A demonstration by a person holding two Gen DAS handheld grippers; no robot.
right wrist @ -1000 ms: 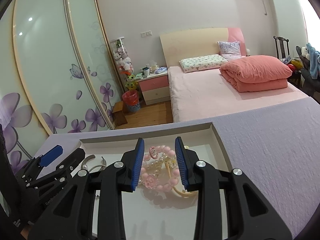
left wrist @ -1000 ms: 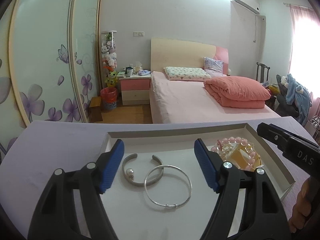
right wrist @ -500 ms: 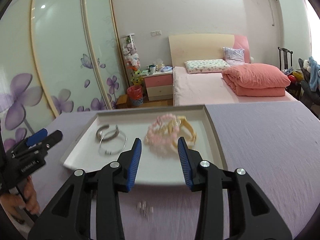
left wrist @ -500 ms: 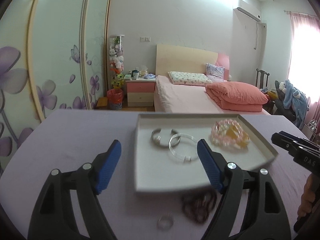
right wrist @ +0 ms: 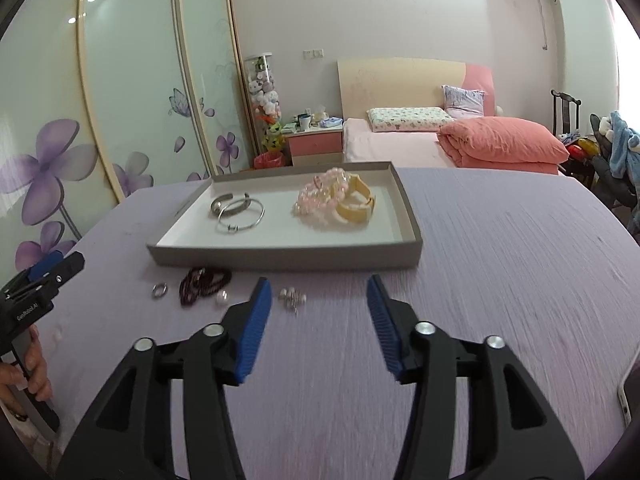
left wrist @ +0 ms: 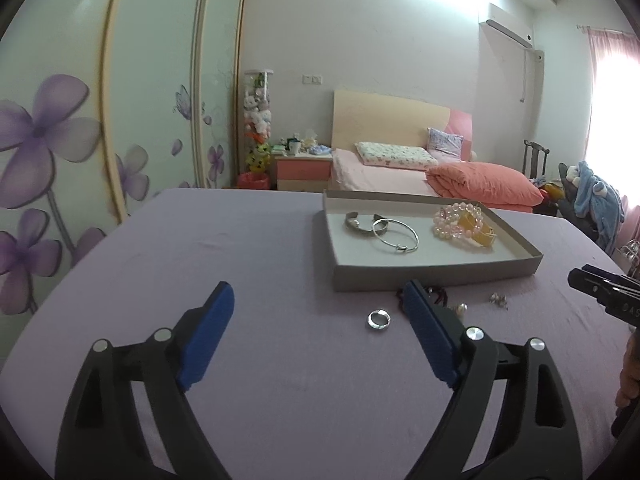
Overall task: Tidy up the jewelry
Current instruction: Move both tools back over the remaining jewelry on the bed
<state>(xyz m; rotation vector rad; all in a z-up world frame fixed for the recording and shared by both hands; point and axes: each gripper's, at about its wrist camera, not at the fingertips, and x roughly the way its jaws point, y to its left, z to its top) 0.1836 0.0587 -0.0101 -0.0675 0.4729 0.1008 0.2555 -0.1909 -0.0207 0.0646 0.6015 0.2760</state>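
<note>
A grey tray (right wrist: pixel 280 258) (left wrist: pixel 436 278) on the lilac table holds silver bangles (right wrist: pixel 240 210) (left wrist: pixel 394 234) and a heap of pink bead and yellow bracelets (right wrist: pixel 336 200) (left wrist: pixel 464 224). Loose in front of it lie a silver ring (left wrist: pixel 378 318) (right wrist: pixel 159 290), a dark bead bracelet (right wrist: pixel 202 280), a pearl (right wrist: pixel 221 298) and small studs (right wrist: pixel 292 297) (left wrist: pixel 498 299). My left gripper (left wrist: pixel 318 320) has its jaws opening, nothing between them, the ring just ahead. My right gripper (right wrist: pixel 318 312) is also opening and empty, the studs beside its left finger.
The lilac table (right wrist: pixel 500 260) spreads wide to the right of the tray. A hand (right wrist: pixel 36 364) holds the left gripper's handle at the left edge of the right wrist view. A bed, a nightstand and flowered wardrobe doors stand behind.
Both grippers have pulled back from over the tray to the table in front of it and have opened wider. The loose ring, dark beads and studs have come into view.
</note>
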